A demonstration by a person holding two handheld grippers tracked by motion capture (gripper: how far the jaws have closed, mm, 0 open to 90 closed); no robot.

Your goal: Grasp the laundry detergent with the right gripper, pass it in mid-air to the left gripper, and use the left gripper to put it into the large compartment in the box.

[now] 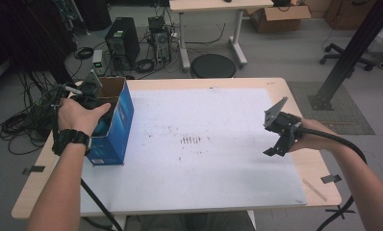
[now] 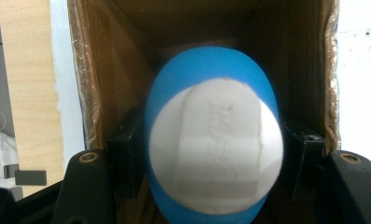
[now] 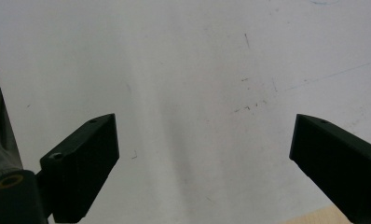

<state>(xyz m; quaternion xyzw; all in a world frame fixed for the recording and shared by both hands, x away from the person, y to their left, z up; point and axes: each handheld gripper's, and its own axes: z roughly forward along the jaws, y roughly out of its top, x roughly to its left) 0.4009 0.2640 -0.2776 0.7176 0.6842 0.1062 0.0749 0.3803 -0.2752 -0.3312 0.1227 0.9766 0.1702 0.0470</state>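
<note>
Left gripper (image 1: 91,103) clamped on a blue-and-white egg-shaped thing (image 2: 215,147), pads squeezing it from both sides, down inside the open top of the blue box (image 1: 113,126). Looks like the put-it-in-the-box step, most of the way there. From the left gripper view, egg framed by the brown cardboard walls (image 2: 104,79), dark box bottom beyond it at 12 o'clock. Can't tell if the egg is touching the bottom yet.

Next move, best guess: lower until the egg rests on something, spread the jaws just enough to let go, then lift straight out without catching the cardboard rim. Tight fit in there, so not much room to open wide. Could also tip the box if dragged sideways on the way out.

Box standing at about 9 o'clock on the white mat (image 1: 204,144), near the left edge of the table (image 1: 319,190).

Right gripper (image 1: 277,139) over at 3 o'clock, well apart from the box, jaws spread wide, nothing between them, hanging over bare mat (image 3: 188,70). Idle for now.
</note>
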